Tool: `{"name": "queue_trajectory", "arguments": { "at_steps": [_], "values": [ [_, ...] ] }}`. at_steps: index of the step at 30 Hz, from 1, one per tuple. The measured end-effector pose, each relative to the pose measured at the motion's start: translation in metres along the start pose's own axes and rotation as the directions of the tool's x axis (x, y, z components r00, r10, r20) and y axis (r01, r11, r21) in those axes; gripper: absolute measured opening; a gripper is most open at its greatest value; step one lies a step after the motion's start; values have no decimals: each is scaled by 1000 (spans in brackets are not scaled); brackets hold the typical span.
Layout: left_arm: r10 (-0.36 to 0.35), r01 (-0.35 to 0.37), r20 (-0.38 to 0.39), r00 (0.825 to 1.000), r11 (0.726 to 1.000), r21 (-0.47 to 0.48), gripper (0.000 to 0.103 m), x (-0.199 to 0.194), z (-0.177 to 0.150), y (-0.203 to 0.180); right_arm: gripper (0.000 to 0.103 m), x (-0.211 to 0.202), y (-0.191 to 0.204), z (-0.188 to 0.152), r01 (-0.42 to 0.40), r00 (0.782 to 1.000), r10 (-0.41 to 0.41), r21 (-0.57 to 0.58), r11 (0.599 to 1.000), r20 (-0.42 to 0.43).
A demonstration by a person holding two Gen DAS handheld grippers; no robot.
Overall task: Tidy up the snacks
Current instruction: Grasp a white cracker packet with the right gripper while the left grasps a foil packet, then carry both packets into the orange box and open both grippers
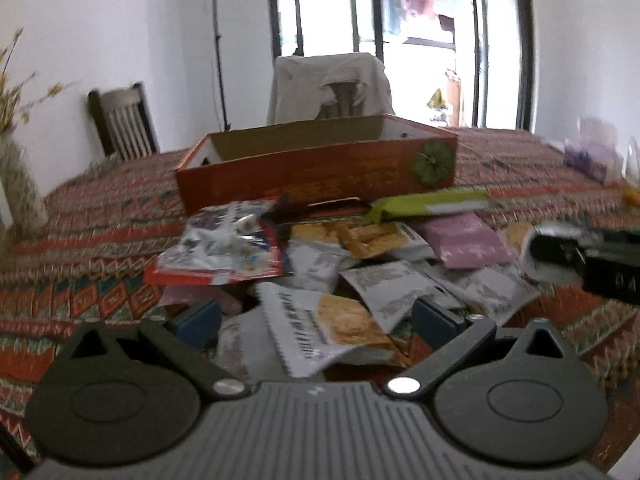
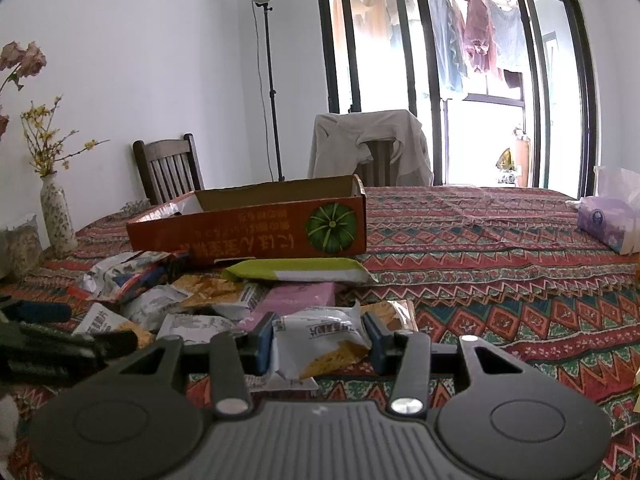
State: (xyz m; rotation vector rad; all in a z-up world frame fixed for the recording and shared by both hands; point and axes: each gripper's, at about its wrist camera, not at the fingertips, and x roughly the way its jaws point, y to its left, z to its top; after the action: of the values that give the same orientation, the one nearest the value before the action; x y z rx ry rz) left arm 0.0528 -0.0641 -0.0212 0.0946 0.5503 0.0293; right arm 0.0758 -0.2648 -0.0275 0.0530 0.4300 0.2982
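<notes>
While right hand-held gripper [image 2: 318,340] pinches white crinkly snack packet [image 2: 316,340] above pile on table [image 2: 500,280], risk: slips before orange cardboard box [image 2: 256,228]. Left hand-held gripper [image 1: 316,316] spread, empty.

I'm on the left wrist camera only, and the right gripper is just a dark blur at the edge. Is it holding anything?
Observer: Yes. The right wrist view shows the right gripper closed on a white snack packet with a yellow picture.
Operator: What lies right of the box over there?
Observer: Right of the orange box, patterned tablecloth runs to a purple tissue pack.
Operator: And that pole behind the box?
Observer: It's a light stand with a round lamp on top, which your view cuts off.
</notes>
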Motion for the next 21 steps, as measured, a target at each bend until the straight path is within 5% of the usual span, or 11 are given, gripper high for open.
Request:
{"name": "queue_trajectory", "arguments": {
  "at_steps": [4,7,14,21],
  "values": [
    [55,-58,22,998,988,142,99,8,-10,-26,45,0,-1,-1,-3,1000,3,3,1000,-2],
    [93,-97,31,995,979,181,74,11,-13,-34,45,-1,-2,-1,-3,1000,3,6,1000,-3],
    [38,-50,64,997,981,186,40,-2,-16,-27,45,-3,-5,-3,-3,1000,3,11,1000,-6],
    [-33,11,117,993,983,185,23,-28,-19,-23,45,-4,-3,-2,-5,1000,5,7,1000,-3]
  ]
}}
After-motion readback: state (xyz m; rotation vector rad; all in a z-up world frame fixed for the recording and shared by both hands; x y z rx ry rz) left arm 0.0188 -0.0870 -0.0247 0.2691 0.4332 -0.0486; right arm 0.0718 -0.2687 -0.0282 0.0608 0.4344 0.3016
